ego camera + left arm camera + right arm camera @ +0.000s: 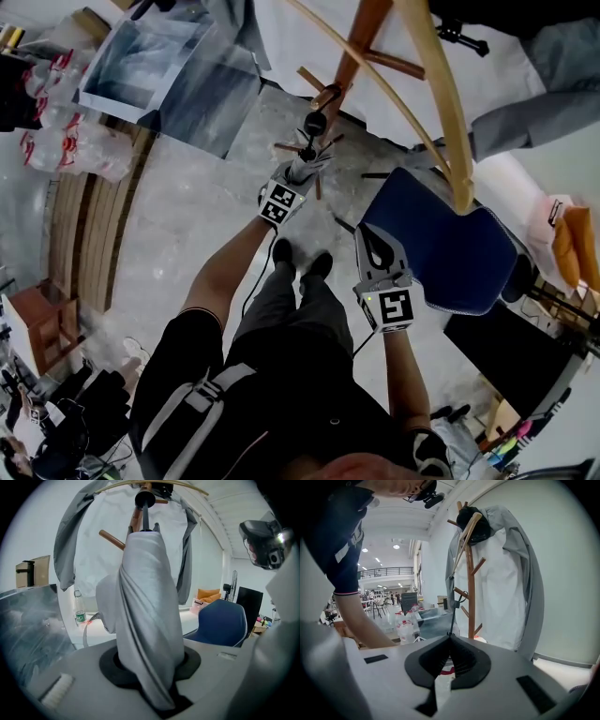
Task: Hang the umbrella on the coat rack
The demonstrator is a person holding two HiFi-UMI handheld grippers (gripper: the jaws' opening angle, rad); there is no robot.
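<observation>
Left gripper (150,667) has its jaws clamped round the folded grey umbrella (147,597), which pokes up toward the rack (354,52), black knob (145,498) close to a peg (112,538) but not on anything yet. Right gripper (450,641) has its jaws squeezed together. A thin dark cord (453,618) runs from their tip up toward a lower peg, and I honestly can't tell if it's pinched in there.

What worries me is that the grip is on loose fabric, not the shaft, so the umbrella could slide or twist once it's tipped over a peg. There's a grey coat (520,573) already draped over the top of the rack, so the knob could snag the cloth or drag it off. A hard bump on a peg might also rock the whole rack, I reckon.

As for containers, there's a clear tub (159,56) on the floor to the left, and I can't make out what's in it. Beside it are shrink-wrapped packs of bottles (52,122).
</observation>
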